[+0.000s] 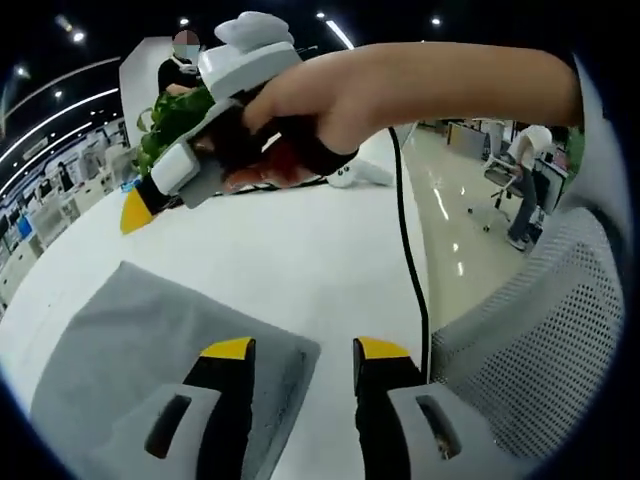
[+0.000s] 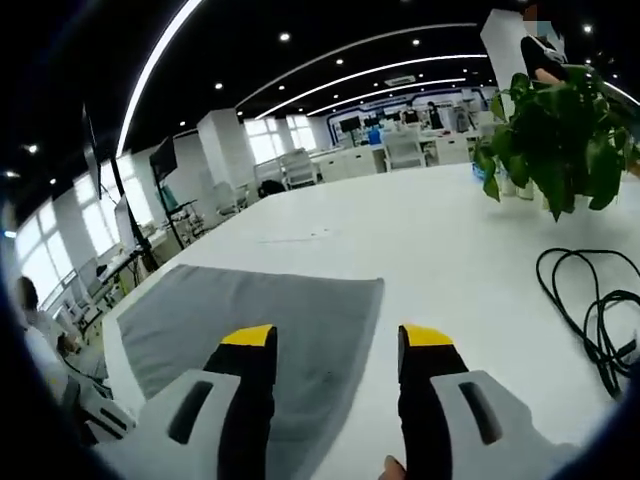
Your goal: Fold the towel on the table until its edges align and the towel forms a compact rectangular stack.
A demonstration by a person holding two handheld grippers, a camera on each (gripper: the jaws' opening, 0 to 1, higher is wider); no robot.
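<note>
A grey towel [image 1: 130, 350] lies flat on the white table [image 1: 300, 250]. My left gripper [image 1: 305, 350] hangs open just above the towel's near right corner, one jaw over the cloth and the other over bare table. A hand holds my right gripper [image 1: 200, 150] higher up, beyond the towel. In the right gripper view the towel [image 2: 260, 310] spreads out below my right gripper [image 2: 337, 337]. That gripper is open, and the towel's right edge runs between its jaws. Nothing is held.
A potted green plant [image 2: 555, 130] stands at the far side of the table, with a coiled black cable [image 2: 595, 310] beside it. A cable [image 1: 408, 250] hangs past the table's edge. A grey mesh chair [image 1: 540, 340] is close on the right.
</note>
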